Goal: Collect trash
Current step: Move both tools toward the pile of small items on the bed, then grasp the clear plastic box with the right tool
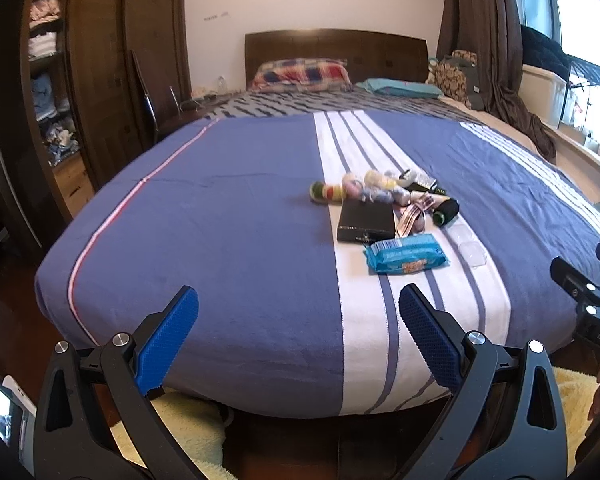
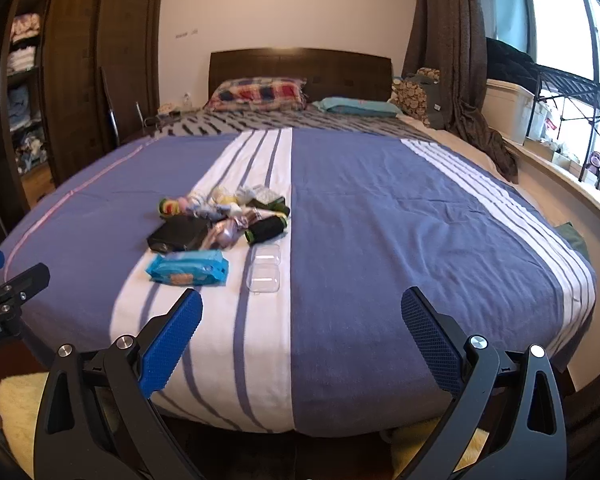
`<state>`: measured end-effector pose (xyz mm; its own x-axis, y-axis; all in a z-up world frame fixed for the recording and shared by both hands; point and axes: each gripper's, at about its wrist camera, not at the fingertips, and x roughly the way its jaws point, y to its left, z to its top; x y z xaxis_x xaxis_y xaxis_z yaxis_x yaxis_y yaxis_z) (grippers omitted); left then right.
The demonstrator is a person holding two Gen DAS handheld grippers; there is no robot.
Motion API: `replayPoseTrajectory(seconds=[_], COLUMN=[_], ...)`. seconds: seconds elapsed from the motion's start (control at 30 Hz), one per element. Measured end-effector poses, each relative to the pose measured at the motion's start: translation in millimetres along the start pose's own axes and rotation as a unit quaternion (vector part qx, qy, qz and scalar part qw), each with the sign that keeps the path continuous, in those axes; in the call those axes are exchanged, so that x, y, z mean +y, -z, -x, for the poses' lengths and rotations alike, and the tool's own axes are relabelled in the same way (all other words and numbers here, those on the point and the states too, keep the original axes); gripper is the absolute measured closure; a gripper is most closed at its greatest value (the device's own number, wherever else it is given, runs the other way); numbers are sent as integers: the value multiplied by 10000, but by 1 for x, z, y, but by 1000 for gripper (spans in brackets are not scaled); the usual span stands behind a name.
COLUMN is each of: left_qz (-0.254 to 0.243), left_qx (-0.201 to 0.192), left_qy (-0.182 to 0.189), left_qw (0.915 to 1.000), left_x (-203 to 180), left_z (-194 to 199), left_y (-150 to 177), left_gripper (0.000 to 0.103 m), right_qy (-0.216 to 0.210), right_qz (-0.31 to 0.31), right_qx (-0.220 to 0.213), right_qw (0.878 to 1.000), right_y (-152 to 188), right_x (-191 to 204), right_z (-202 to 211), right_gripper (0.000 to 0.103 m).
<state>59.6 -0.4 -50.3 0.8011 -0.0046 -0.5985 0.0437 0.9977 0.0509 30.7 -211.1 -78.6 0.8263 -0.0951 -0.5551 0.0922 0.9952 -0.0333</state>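
Observation:
A small pile of items lies on the white stripe of the bed [image 1: 228, 216] [image 2: 400, 220]. Nearest is a blue wipes packet [image 1: 406, 254] [image 2: 188, 268], beside a clear plastic case [image 1: 471, 249] [image 2: 265, 268]. Behind them sit a black box [image 1: 365, 221] [image 2: 178, 233], a black roll with a green rim [image 1: 446, 211] [image 2: 266, 229], crumpled wrappers [image 1: 414, 214] [image 2: 226, 232] and rolled socks [image 1: 328, 192] [image 2: 170, 207]. My left gripper [image 1: 299, 338] is open, hovering over the bed's foot edge, short of the pile. My right gripper [image 2: 302, 338] is open too, with nothing between its fingers.
A dark wardrobe [image 1: 100, 80] with open shelves of folded clothes stands left of the bed. Pillows [image 1: 300, 74] lie by the headboard. Brown curtains [image 2: 452, 60] and a window ledge with a rack [image 2: 560, 112] run along the right. A pale fluffy rug [image 1: 188, 432] lies at the bed's foot.

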Motion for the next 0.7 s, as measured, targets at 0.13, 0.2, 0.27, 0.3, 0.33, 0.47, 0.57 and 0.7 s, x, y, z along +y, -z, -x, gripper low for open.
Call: replayPoseTrajectory(seconds=[0.13, 0.2, 0.27, 0.3, 0.33, 0.47, 0.57, 0.7], left_qz=[-22, -47, -89, -110, -119, -85, -88, -158], left_qx=[116, 170, 229, 246, 261, 284, 280, 298], left_qy=[-49, -90, -89, -77, -65, 59, 90, 260], left_qw=[9999, 9998, 9997, 9996, 9996, 9995, 9995, 9991], left_x=[1, 0, -1, -2, -1, 0, 1, -3], left_z=[-19, -28, -38, -41, -45, -54, -58, -65], left_y=[1, 1, 2, 3, 2, 2, 1, 0], left_gripper=[8, 8, 8, 8, 8, 8, 8, 8], right_qy=[-37, -255, -413, -439, -401, -355, -410, -390], right_qz=[-13, -197, -232, -188, -136, -210, -208, -111], right_qx=[121, 268, 415, 476, 538, 726, 755, 645], right_qw=[9999, 9991, 9980, 9977, 9977, 9965, 9961, 9971], right_y=[3, 3, 3, 3, 4, 4, 3, -3], right_x=[2, 1, 3, 6, 8, 9, 10, 16], right_z=[-27, -45, -59, -67, -76, -106, -119, -127], right_gripper=[3, 3, 3, 3, 3, 5, 10, 21])
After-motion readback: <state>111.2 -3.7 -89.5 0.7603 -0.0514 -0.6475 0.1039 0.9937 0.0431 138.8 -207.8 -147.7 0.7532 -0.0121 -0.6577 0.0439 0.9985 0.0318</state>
